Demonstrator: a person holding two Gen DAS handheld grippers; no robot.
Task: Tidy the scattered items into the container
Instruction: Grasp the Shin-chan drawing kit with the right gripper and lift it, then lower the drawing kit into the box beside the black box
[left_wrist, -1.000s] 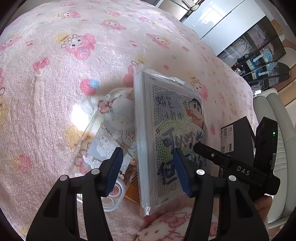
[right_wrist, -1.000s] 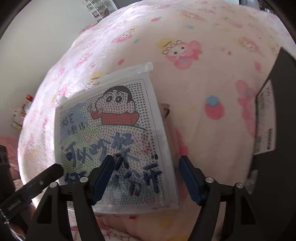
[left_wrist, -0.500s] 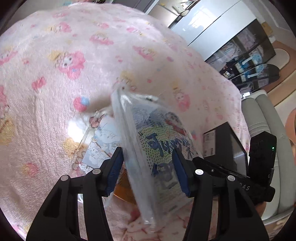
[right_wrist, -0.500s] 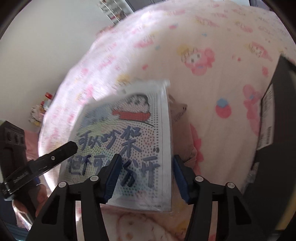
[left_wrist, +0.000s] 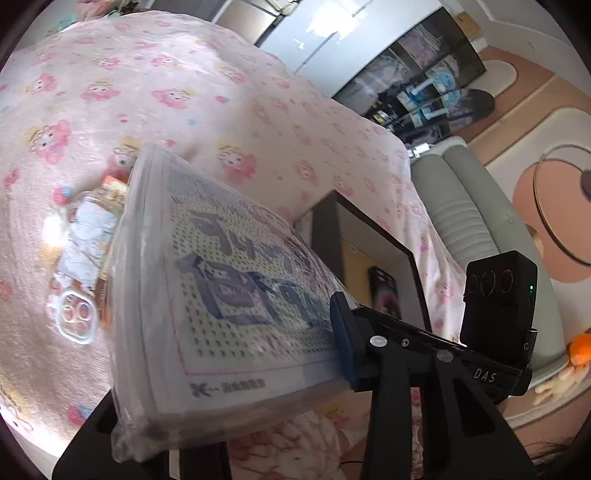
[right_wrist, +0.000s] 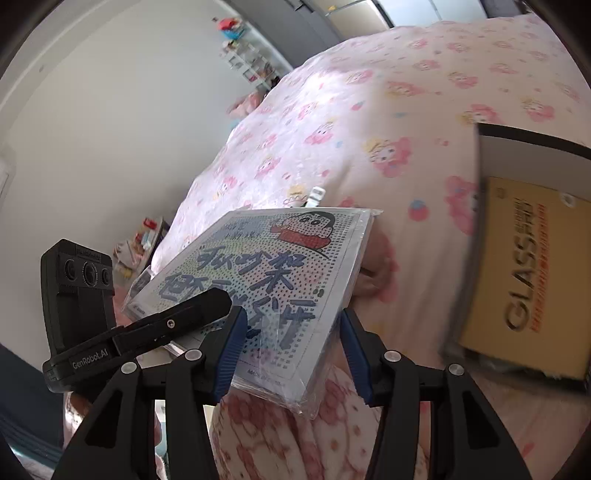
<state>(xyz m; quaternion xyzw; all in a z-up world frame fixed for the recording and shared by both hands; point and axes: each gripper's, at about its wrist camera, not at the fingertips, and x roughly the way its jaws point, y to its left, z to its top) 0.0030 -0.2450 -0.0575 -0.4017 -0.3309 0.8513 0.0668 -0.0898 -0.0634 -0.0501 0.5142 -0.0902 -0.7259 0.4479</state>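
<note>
Right wrist view showed the wrapped cartoon board lifted off the pink blanket, tilted, near the open black box. The right gripper had just been closing, its blue pads clamped on the board's edges. The left gripper, also just closing, pinched the same board; its left finger was hidden behind the wrap.
</note>
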